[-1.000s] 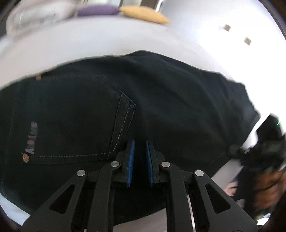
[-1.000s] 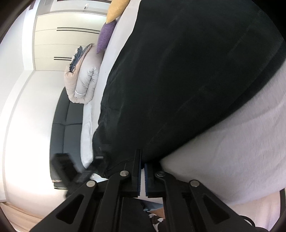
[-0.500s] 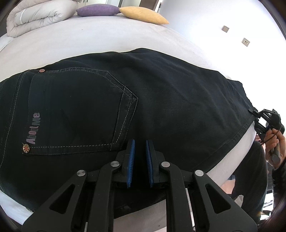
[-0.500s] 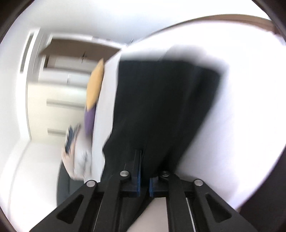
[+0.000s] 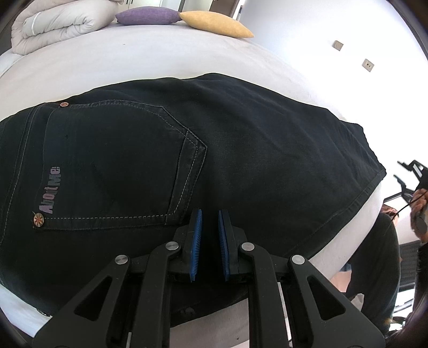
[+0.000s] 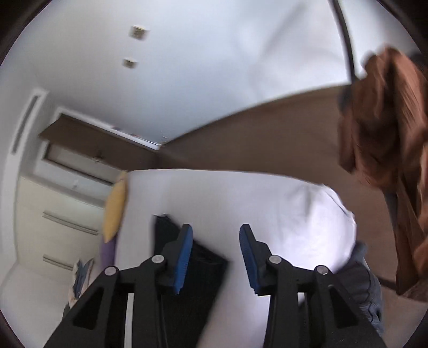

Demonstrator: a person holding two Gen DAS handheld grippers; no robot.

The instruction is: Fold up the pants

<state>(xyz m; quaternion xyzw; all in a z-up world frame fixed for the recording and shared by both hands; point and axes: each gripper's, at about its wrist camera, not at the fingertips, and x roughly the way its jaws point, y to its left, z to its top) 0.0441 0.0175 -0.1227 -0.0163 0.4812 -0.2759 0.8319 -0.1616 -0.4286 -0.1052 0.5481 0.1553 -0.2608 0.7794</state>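
Blue-padded, my left gripper (image 5: 209, 223) hovers over the black denim pants (image 5: 240, 150), jaws a narrow gap apart, seemingly gripping nothing. My right gripper (image 6: 215, 242) is spread wide and empty. The pants lie flat on the white bed (image 5: 133, 61); beyond, a purple cushion (image 5: 147, 16) and yellow cushion (image 5: 216, 24).

Black pants (image 5: 240, 150), pale stitching; white bed (image 5: 133, 64); purple pillow (image 5: 147, 16); yellow pillow (image 5: 216, 24).
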